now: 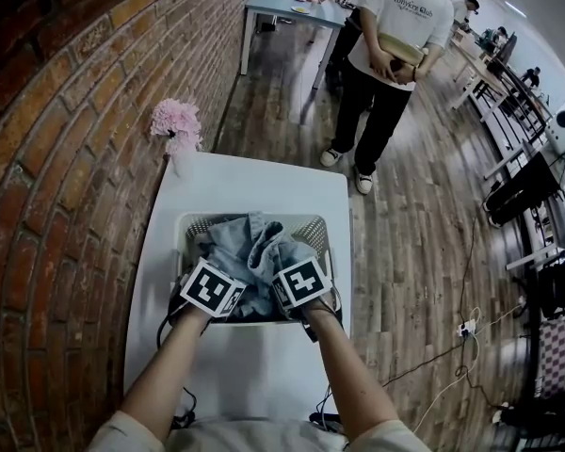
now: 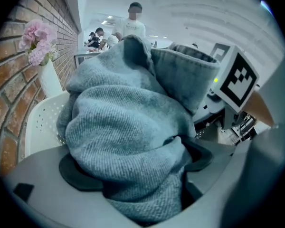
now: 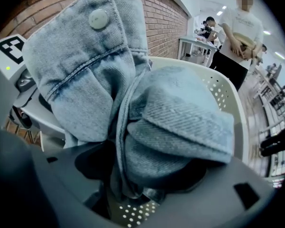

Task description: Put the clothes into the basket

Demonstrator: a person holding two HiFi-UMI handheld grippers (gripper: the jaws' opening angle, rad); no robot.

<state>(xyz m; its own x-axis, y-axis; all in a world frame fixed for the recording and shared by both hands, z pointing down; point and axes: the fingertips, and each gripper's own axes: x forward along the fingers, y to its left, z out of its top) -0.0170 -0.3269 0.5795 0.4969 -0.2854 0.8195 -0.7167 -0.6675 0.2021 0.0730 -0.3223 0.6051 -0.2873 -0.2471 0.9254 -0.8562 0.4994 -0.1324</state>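
Both the left tongs [image 2: 140, 165] and right tongs [image 3: 147, 167] grip the clothes [image 1: 254, 252] down inside the basket [image 1: 315, 222]; only letting go remains.

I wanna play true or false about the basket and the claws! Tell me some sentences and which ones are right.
1. The flowers are pink. True.
2. The basket sits on the floor. False: it sits on the white table.
3. The left claw and the right claw both grip clothes. True.
4. The wall is made of wood. False: it is brick.
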